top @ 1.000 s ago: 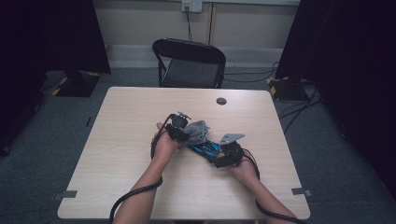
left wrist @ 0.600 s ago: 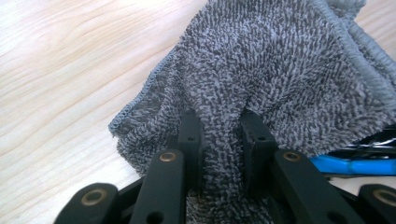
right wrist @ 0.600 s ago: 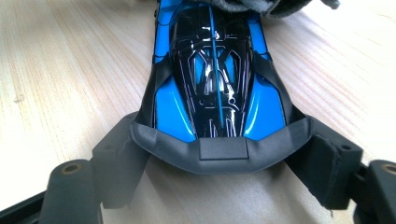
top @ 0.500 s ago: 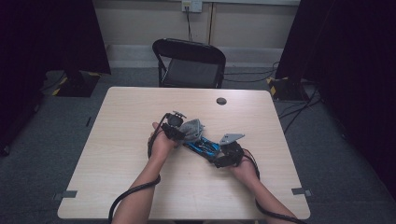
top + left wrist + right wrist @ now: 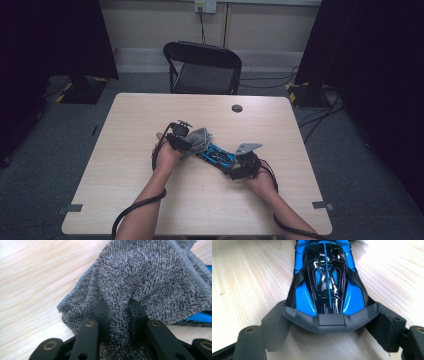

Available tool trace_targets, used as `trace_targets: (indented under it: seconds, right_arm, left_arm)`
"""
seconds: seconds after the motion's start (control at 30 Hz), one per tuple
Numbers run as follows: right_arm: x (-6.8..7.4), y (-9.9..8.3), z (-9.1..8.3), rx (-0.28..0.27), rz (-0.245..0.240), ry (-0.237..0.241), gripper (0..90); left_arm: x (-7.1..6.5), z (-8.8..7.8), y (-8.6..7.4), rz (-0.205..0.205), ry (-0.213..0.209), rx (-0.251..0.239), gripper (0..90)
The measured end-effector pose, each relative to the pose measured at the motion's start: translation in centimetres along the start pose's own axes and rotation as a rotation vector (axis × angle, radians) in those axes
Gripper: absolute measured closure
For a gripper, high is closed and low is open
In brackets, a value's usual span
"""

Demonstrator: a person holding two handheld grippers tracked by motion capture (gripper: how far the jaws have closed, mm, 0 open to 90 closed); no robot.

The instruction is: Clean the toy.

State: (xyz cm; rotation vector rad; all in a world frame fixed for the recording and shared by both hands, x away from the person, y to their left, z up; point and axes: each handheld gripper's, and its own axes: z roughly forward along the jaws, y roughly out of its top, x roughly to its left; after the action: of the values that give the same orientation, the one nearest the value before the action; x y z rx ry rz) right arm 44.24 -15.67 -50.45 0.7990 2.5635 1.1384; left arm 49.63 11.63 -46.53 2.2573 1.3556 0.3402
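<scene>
A blue and black toy car point(image 5: 325, 277) lies on the wooden table point(image 5: 125, 190). My right gripper point(image 5: 331, 326) is shut on the car's rear, with a pad against each end of the black rear wing. In the high view the toy car point(image 5: 216, 154) sits mid-table, with the right gripper point(image 5: 234, 167) at its near end. My left gripper point(image 5: 117, 312) is shut on a bunched grey microfibre cloth point(image 5: 140, 277). The cloth point(image 5: 200, 139) rests over the car's far end, and the left gripper point(image 5: 186, 142) is just left of it. A strip of the blue car point(image 5: 197, 317) shows under the cloth.
A small dark round disc point(image 5: 237, 108) lies near the table's far edge. A black folding chair point(image 5: 202, 70) stands behind the table. Black cables point(image 5: 135, 210) trail from both grippers off the near edge. Dark curtains hang at both sides.
My left gripper has shifted slightly left with the cloth, dragging it over the car's far end. The right gripper and the car have stayed put.
</scene>
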Motion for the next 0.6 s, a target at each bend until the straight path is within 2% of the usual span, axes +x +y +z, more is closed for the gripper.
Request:
trace_targets:
  seconds: [0.33,0.5,0.6]
  right_arm:
    - [0.0,0.0,0.0,0.0,-0.001,0.001,24.0]
    - [0.0,0.0,0.0,0.001,0.0,-0.001,23.8]
    - [0.0,0.0,0.0,0.002,0.002,0.001,23.4]
  left_arm:
    - [1.8,-1.6,-2.4,-0.007,0.032,0.005,73.5]
    - [2.1,-2.7,-4.2,0.026,0.036,0.005,73.5]
    - [2.2,-3.3,-5.2,0.028,0.021,0.0,73.4]
